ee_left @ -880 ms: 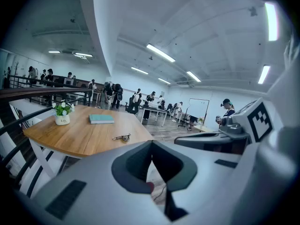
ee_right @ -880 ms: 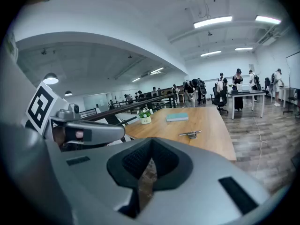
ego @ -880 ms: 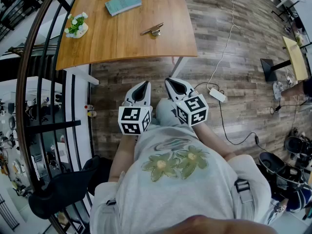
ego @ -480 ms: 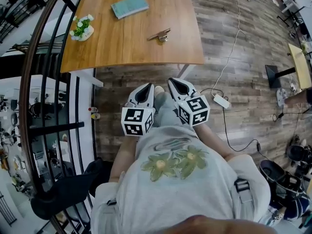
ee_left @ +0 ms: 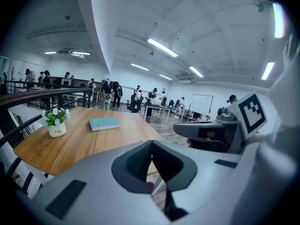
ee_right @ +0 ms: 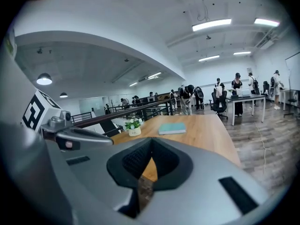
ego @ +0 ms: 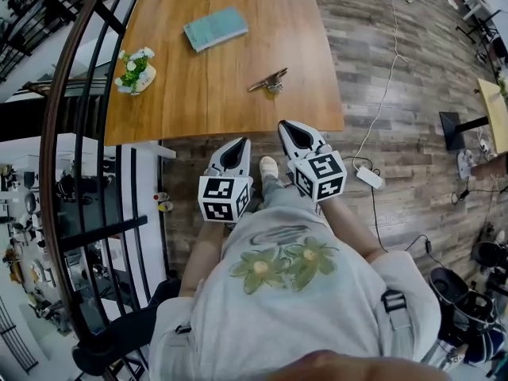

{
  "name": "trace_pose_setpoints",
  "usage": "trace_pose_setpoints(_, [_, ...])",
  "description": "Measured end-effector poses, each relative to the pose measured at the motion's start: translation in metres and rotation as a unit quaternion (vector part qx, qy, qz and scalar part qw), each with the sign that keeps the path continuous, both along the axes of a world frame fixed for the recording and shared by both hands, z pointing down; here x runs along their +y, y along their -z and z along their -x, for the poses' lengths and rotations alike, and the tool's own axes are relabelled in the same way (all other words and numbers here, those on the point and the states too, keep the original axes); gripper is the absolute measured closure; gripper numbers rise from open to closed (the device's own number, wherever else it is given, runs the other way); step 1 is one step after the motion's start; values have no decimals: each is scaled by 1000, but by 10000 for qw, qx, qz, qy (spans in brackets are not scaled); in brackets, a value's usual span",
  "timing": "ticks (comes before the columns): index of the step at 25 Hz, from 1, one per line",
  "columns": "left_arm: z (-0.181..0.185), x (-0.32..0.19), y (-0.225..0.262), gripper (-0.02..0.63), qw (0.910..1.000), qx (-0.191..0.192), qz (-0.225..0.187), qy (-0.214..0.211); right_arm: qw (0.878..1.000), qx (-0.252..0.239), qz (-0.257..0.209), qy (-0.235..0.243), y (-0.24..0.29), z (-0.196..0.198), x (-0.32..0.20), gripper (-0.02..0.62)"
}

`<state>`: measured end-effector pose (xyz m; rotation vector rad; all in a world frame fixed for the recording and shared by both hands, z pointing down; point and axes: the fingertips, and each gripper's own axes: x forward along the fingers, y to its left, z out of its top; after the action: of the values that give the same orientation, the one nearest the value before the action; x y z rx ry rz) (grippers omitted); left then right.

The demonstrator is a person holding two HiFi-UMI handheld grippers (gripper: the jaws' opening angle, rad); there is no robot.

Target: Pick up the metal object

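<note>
The metal object, a slim brass-coloured piece on a small base, lies on the wooden table near its front right corner. Both grippers hang in front of the person's chest, short of the table's front edge. My left gripper is shut with nothing in it, and its jaws meet at the tip in its own view. To its right, my right gripper is shut too and holds nothing. Neither gripper view shows the metal object.
A teal book and a small potted plant sit farther back on the table. A dark curved railing runs along the left. A white power strip with cables lies on the wood floor to the right.
The table and the metal object have drawn closer to the grippers as the person moved forward. Both grippers stay shut, side by side.
</note>
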<state>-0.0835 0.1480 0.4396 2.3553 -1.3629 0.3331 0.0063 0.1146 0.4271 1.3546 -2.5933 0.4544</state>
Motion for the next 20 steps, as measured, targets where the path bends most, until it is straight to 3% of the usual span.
trace_pose_setpoints(4, [2,-22,-9,591,9997,-75,105,-199,9998,-31,133,-106,-10,2,-23,589])
trace_pose_setpoints(12, [9,-73,-18,592,9996,-44,220,-168,9995,80,211,-223,-20,-4,-74,588])
trace_pose_setpoints(20, [0,-108,-27,591,9993,-15,319,-209,9985,148,524,-74,-37,-7,-110,502])
